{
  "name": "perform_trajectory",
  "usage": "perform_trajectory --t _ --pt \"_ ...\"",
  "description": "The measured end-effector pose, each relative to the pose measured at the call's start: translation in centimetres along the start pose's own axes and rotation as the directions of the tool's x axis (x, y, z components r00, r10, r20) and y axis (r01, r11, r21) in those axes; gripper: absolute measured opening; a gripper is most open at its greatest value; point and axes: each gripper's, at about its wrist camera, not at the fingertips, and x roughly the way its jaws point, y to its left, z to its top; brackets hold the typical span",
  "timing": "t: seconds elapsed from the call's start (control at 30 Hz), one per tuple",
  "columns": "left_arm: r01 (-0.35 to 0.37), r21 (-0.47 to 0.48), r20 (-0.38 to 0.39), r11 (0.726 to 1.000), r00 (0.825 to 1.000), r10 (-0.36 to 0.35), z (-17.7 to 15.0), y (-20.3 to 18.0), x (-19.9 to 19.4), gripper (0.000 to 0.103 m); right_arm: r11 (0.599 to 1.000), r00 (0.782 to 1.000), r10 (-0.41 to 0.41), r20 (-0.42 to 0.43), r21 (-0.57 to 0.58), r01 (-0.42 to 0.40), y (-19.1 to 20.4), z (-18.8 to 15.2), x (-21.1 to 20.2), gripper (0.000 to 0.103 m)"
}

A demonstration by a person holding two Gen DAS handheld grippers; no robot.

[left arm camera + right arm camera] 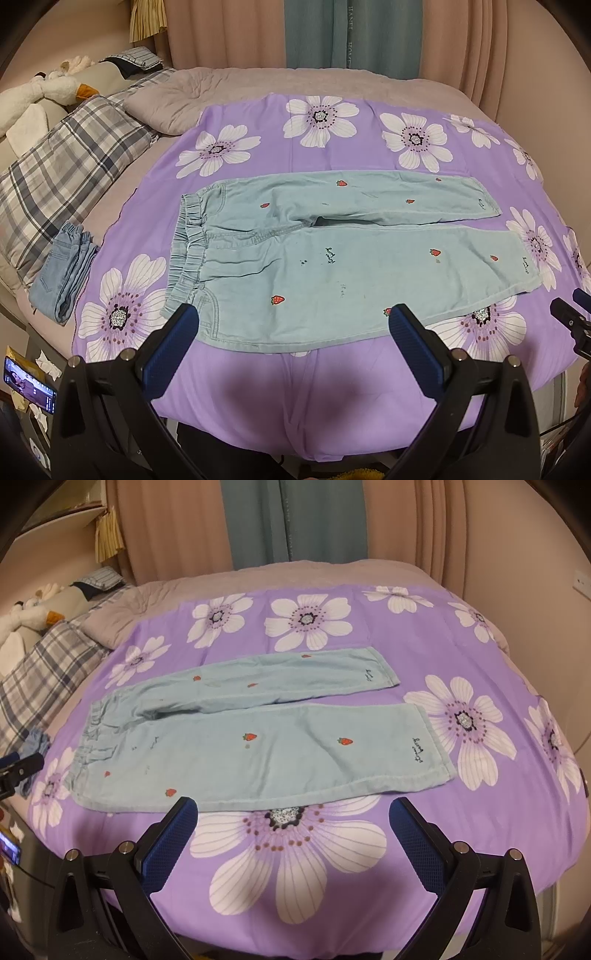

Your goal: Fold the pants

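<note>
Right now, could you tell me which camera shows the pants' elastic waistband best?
The left wrist view: the elastic waistband sits near the centre-left, its gathers and pocket stitching clear. In the right wrist view the waistband lies further off at the left, foreshortened, its gathers only faintly readable.

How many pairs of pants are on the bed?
2. The light blue strawberry pants lie spread flat on the purple floral sheet; a folded denim pair sits at the sheet's left edge beside the plaid pillow. More could be hidden.

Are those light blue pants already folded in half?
No, the pants lie spread flat on the purple flowered sheet, both legs stretched out side by side, unfolded.
</note>
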Motion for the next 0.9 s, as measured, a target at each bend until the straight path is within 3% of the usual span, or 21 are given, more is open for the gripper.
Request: perform_trajectory --t 0.53,0.7,0.77,0.87,0.9 --pt "0.013 0.011 -0.062 1.0 0.998 -0.012 -0.1 -0.1 0.8 0.103 1.0 1.0 -0.007 -0.016 -0.015 0.007 0.2 -0.2 0.2 0.103" --pt "0.069 -0.162 -0.133 0.984 0.987 -0.091 -1.1 2.6 4.1 0.103 0.999 1.0 0.016 0.006 -0.047 -0.016 1.5 -0.9 1.2 0.103" --pt "0.083 -0.284 -0.16 0.955 0.978 -0.133 -1.9 4.5 5.9 0.103 0.996 1.0 0.021 0.005 -0.087 -0.021 2.8 -1.6 2.1 0.103" --pt "0.113 -0.484 -0.201 0.868 0.951 -0.237 -3.3 6.6 7.7 0.103 0.99 0.998 0.056 -0.007 -0.13 -0.056 4.6 -2.5 3.5 0.103" --pt "0.098 -0.519 -0.211 0.849 0.948 -0.239 -4.0 7.7 8.2 0.103 0.986 0.997 0.071 -0.013 -0.148 -0.072 5.3 -2.8 4.0 0.103"
